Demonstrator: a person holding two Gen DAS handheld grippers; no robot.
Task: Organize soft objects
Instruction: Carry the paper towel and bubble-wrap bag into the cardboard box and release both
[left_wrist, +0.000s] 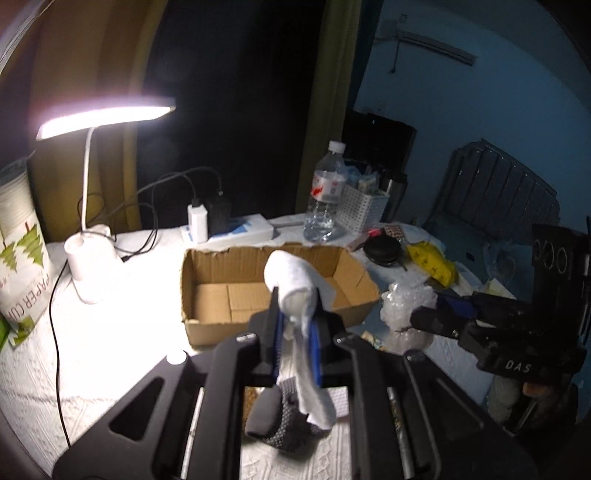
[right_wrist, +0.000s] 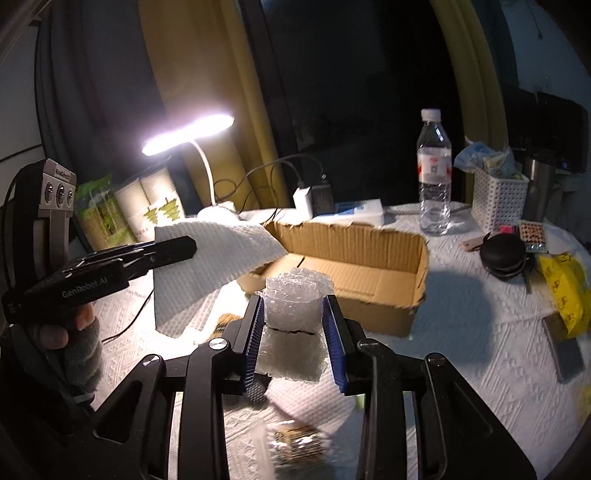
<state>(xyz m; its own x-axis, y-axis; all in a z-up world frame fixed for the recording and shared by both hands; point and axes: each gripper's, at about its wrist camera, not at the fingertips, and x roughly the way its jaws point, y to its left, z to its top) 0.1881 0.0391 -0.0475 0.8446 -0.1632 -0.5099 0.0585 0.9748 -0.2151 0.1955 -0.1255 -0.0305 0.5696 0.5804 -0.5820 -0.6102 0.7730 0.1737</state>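
Note:
My left gripper (left_wrist: 297, 314) is shut on a white paper towel (left_wrist: 291, 286), held up in front of the open cardboard box (left_wrist: 207, 325); from the right wrist view the towel (right_wrist: 214, 258) hangs as a flat sheet from the left gripper (right_wrist: 184, 247) at the box's left end. My right gripper (right_wrist: 295, 310) is shut on a wad of clear bubble wrap (right_wrist: 293, 302), held just before the box's near wall (right_wrist: 369, 314). In the left wrist view the right gripper (left_wrist: 417, 319) holds the bubble wrap (left_wrist: 406, 302) right of the box. A grey sock (left_wrist: 284, 421) lies below the left gripper.
A lit white desk lamp (left_wrist: 90, 258) stands left of the box, with cables and chargers (left_wrist: 208, 218) behind. A water bottle (right_wrist: 434, 173), white basket (right_wrist: 498, 199), black round case (right_wrist: 502, 253), yellow packet (right_wrist: 565, 291) and a paper-cup pack (left_wrist: 18, 251) crowd the white-clothed table.

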